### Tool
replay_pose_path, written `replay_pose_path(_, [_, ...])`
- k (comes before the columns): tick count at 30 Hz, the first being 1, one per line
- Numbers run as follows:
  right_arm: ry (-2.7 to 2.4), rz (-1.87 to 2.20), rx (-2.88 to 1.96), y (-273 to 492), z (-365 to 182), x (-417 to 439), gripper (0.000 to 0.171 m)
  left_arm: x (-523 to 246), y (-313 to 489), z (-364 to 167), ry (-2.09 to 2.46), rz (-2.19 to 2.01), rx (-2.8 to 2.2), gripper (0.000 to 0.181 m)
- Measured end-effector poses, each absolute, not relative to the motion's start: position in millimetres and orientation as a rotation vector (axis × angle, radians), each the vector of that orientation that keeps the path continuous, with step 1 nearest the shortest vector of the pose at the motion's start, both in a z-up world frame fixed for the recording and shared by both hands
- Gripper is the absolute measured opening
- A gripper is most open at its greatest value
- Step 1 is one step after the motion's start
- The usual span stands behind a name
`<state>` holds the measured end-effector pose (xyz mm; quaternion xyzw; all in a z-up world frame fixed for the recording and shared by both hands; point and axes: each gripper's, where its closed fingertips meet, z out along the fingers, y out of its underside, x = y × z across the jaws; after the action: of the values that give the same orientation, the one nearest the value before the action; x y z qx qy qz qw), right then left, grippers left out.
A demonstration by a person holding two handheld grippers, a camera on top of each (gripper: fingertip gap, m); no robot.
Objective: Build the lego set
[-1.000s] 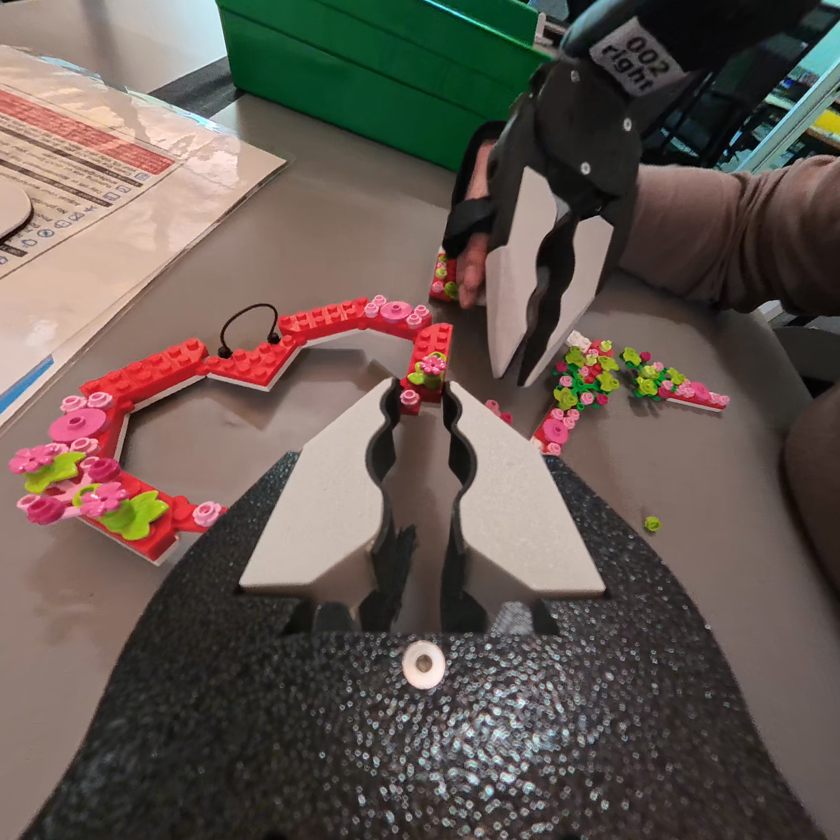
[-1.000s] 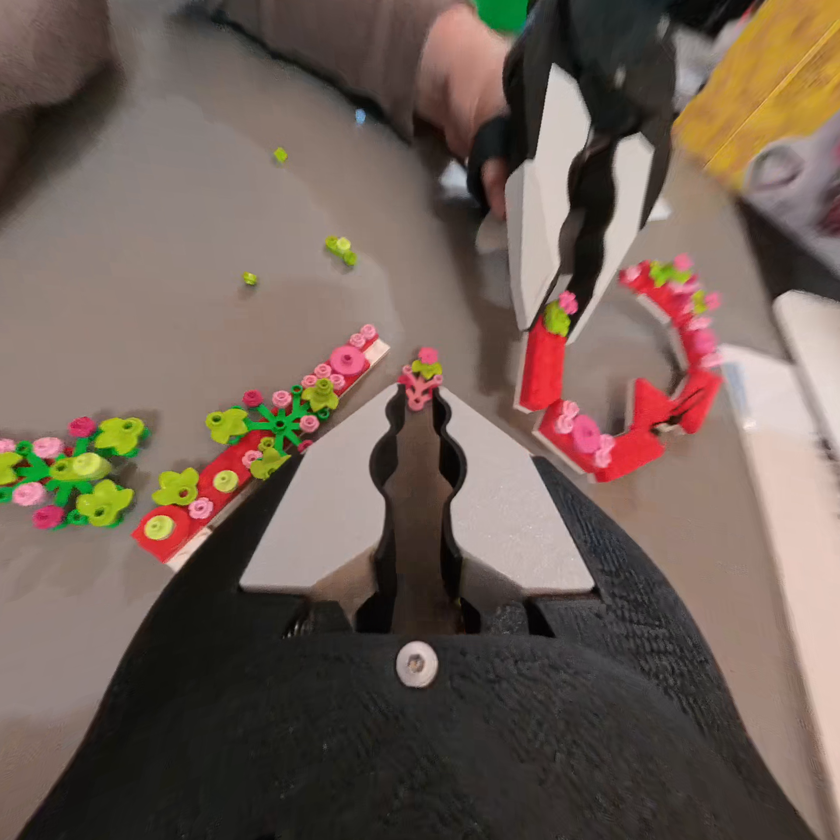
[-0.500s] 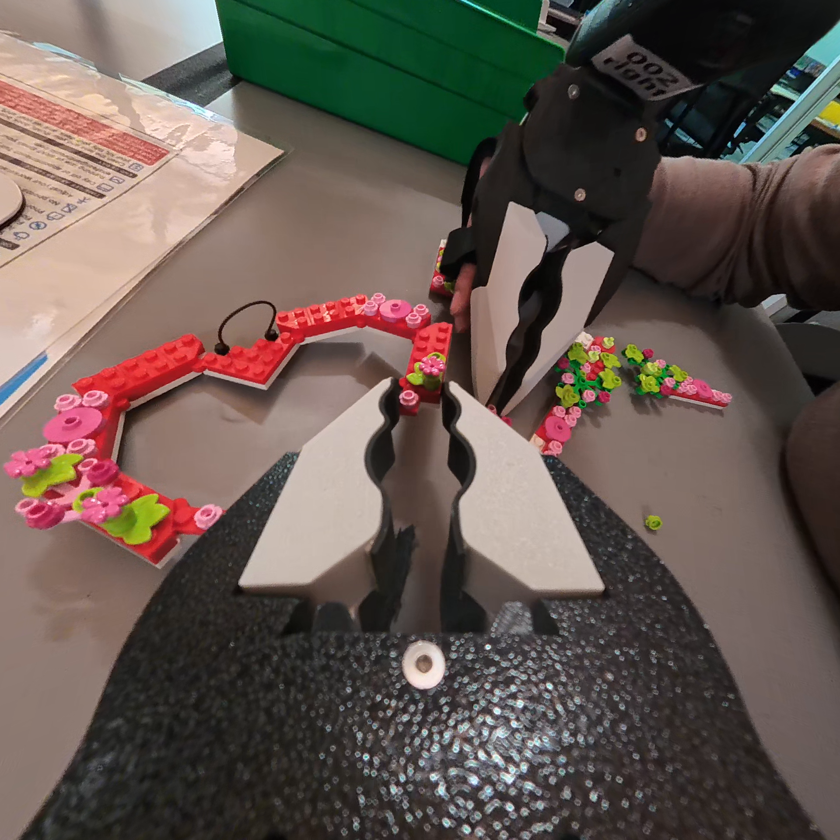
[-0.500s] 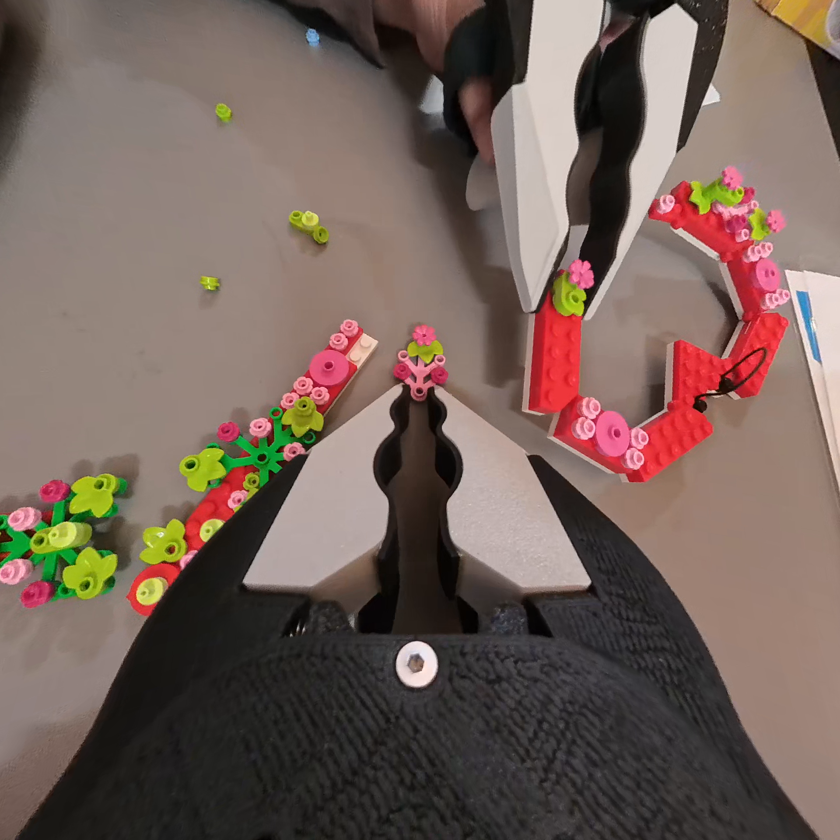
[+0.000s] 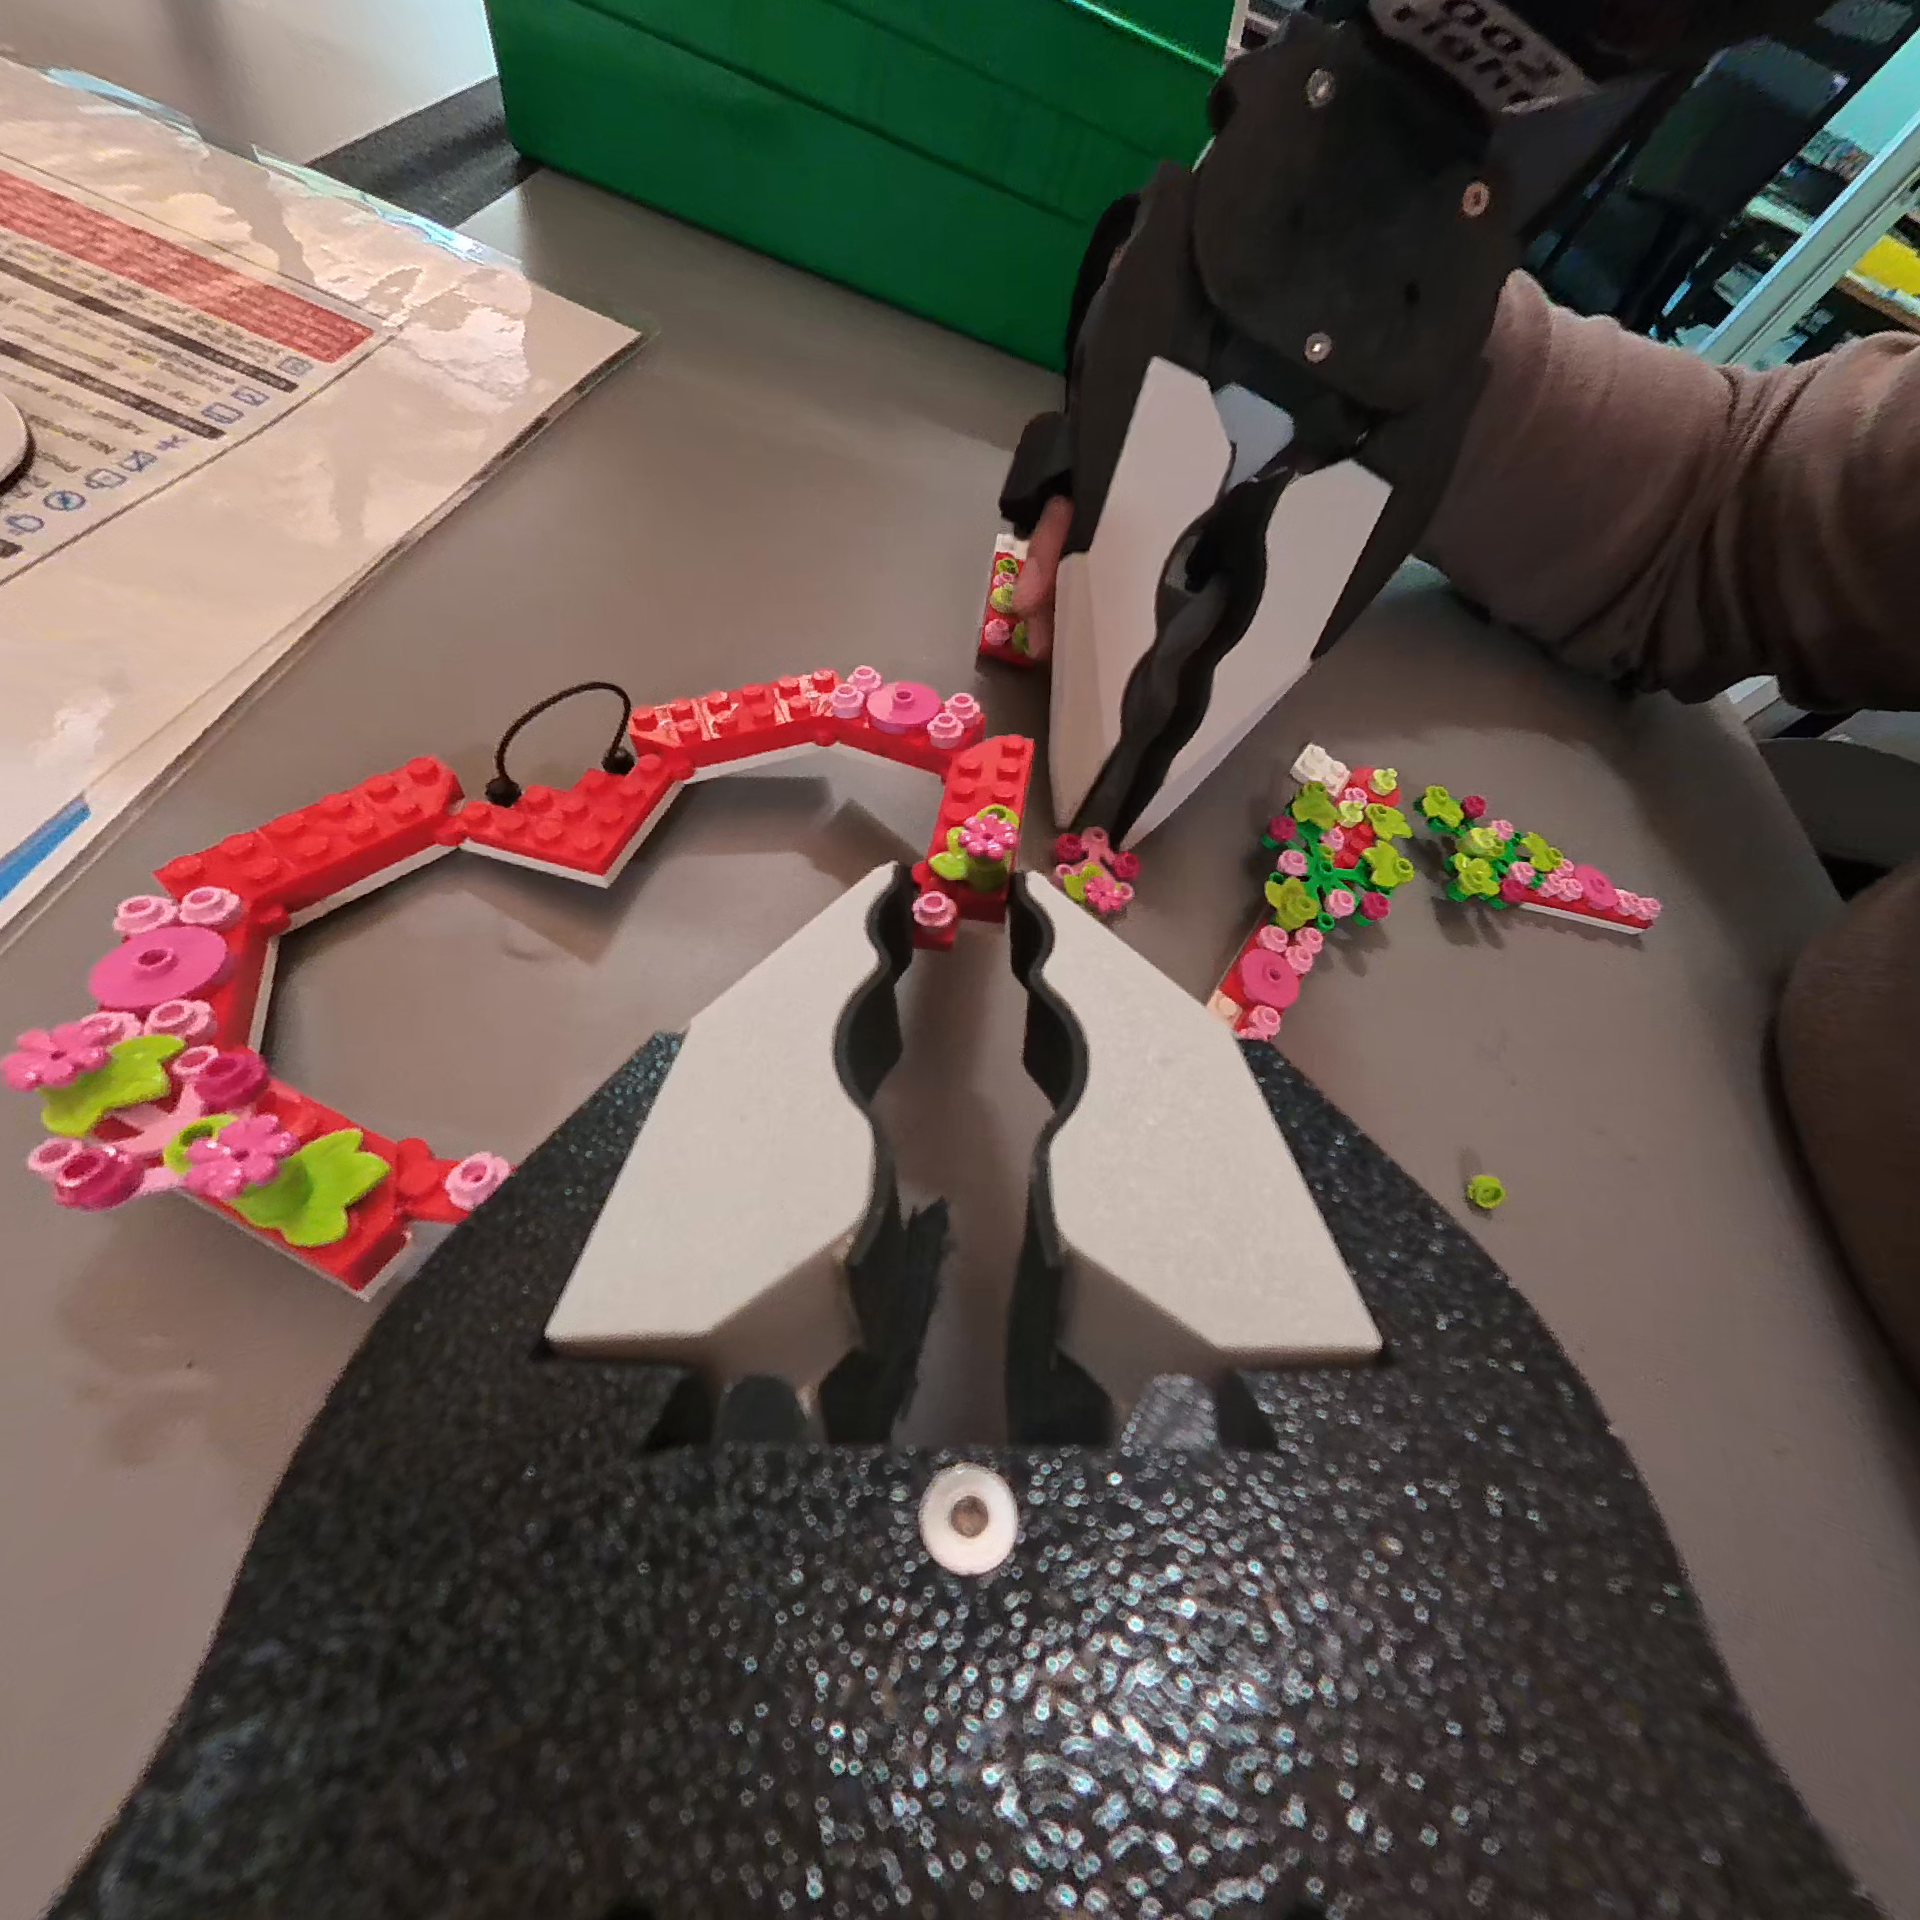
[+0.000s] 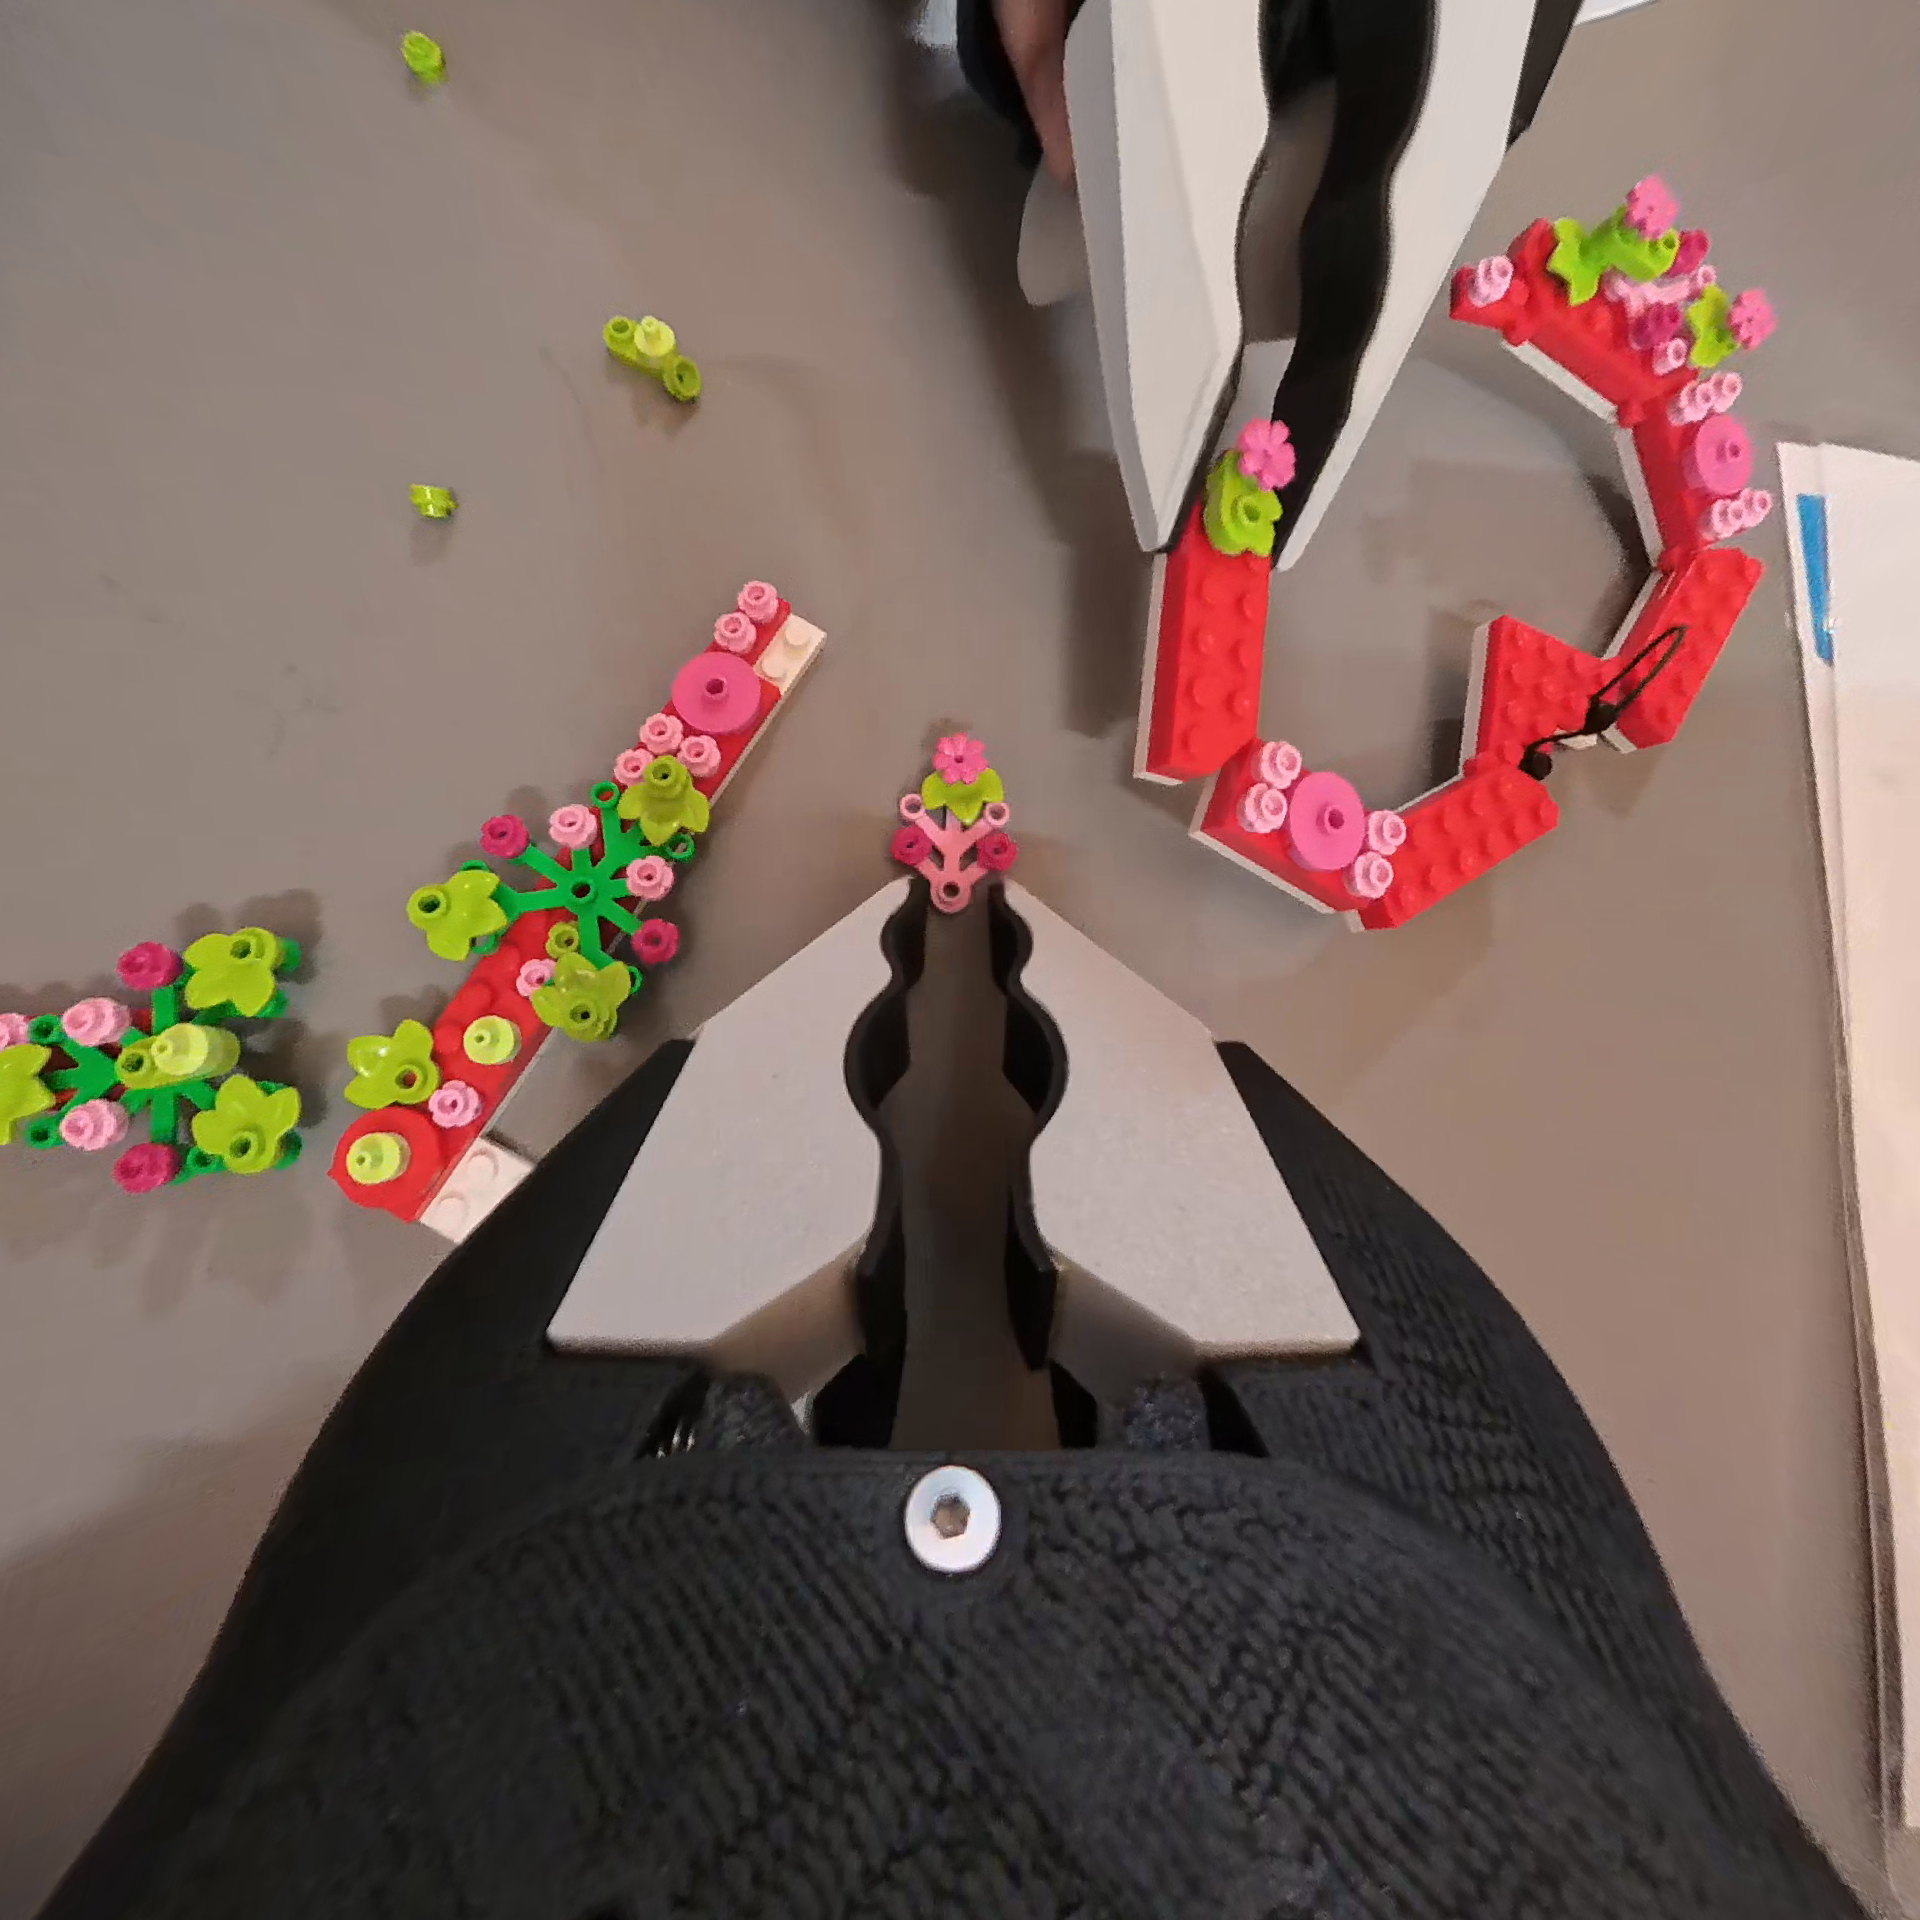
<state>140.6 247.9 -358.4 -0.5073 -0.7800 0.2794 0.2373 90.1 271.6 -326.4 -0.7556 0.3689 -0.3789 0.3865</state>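
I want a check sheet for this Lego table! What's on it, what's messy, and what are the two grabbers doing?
Surface: grey table, bare between the pieces.
Job's things: red frame with pink flowers, lying flat and not closed; small pink flower sprig; red flower strip; green flower cluster.
Clutter: loose lime bits scattered on the table.
Grippers: left gripper open, straddling the frame's end; right gripper open, tips at the sprig's stem.
Cables: nothing seen, only a thin black loop on the frame.
Surroundings: green bin, laminated sheet, person's sleeve.
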Motion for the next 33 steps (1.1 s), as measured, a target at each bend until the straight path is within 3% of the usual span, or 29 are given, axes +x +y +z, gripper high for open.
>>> replay_pose_path(33, [-2.135,0.865,-1.288,233,-354,132,0.014,91,270,-329,0.959,-0.969,-1.933,0.016])
